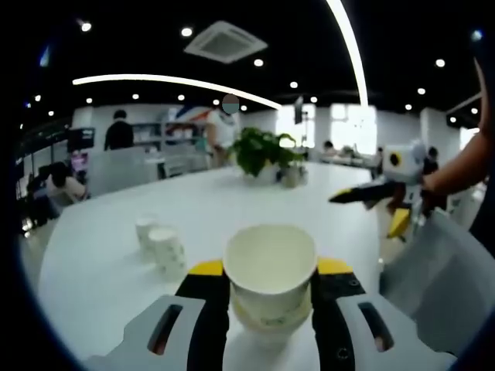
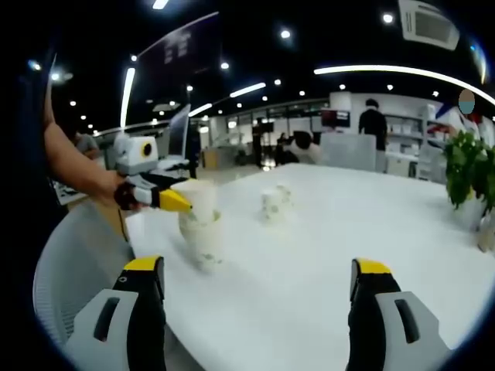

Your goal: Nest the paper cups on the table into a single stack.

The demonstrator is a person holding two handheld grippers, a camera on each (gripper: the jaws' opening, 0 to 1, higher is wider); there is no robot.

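in my left gripper view the left gripper has its two yellow-tipped jaws closed against the sides of a white paper cup, which sits dead centre between them with its open mouth tipped toward the camera; under it i can see the rim of a second cup, so what i'm holding looks like a short stack, resting at or just above the white table. two more paper cups stand touching each other on the table at about ten o'clock from the held one, upright and near. at two o'clock, well apart, the right gripper comes in from the right edge, held by a person's hand; its jaws look spread. a potted plant stands on the far side of the table at twelve o'clock. in my right gripper view the right gripper has its jaws wide apart with nothing between them, only bare table. at about eleven o'clock from it the left gripper clamps the top cup of the stack. the two loose cups stand farther off at roughly twelve o'clock, and the plant sits at three o'clock.
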